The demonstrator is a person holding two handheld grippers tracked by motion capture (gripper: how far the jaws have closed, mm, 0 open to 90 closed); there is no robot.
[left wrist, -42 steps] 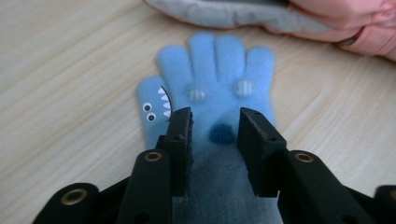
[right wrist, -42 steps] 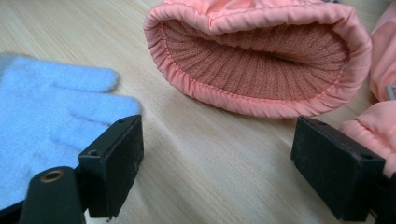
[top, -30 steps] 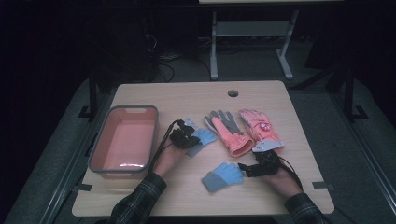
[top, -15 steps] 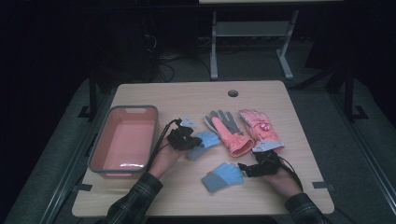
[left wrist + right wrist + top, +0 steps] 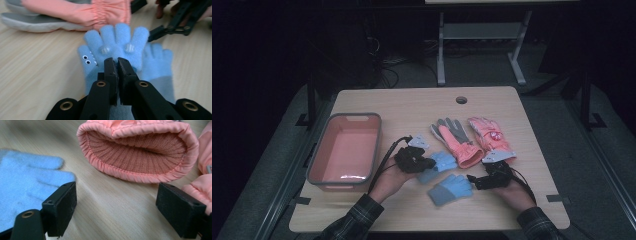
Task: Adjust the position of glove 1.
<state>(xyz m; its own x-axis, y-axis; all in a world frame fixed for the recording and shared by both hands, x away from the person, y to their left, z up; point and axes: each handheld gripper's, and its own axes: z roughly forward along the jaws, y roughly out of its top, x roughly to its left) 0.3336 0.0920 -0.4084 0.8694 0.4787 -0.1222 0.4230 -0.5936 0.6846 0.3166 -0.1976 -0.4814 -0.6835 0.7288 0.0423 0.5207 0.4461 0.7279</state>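
1. Left tongs [image 5: 117, 63] clamp 1 blue glove [image 5: 112, 47], lifted beside the pink bin [image 5: 344, 150].
2. Right tongs [image 5: 116, 207] gape, holding nothing, beside another blue glove [image 5: 451, 188] on the desk [image 5: 412, 105].
3. Bin holds nothing; 4 gloves probably remain, including 2 pink gloves [image 5: 472, 137].

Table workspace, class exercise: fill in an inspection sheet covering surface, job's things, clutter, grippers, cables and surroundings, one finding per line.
Surface: wooden table, round hole near far edge.
Job's things: blue glove pinched in the left gripper; second blue glove lies flat; pink bin at left.
Clutter: two pink-and-grey gloves side by side.
Grippers: left shut on the blue glove; right gripper open, nothing between its jaws.
Cables: black cable trails from left gripper.
Surroundings: dark room, table legs behind.
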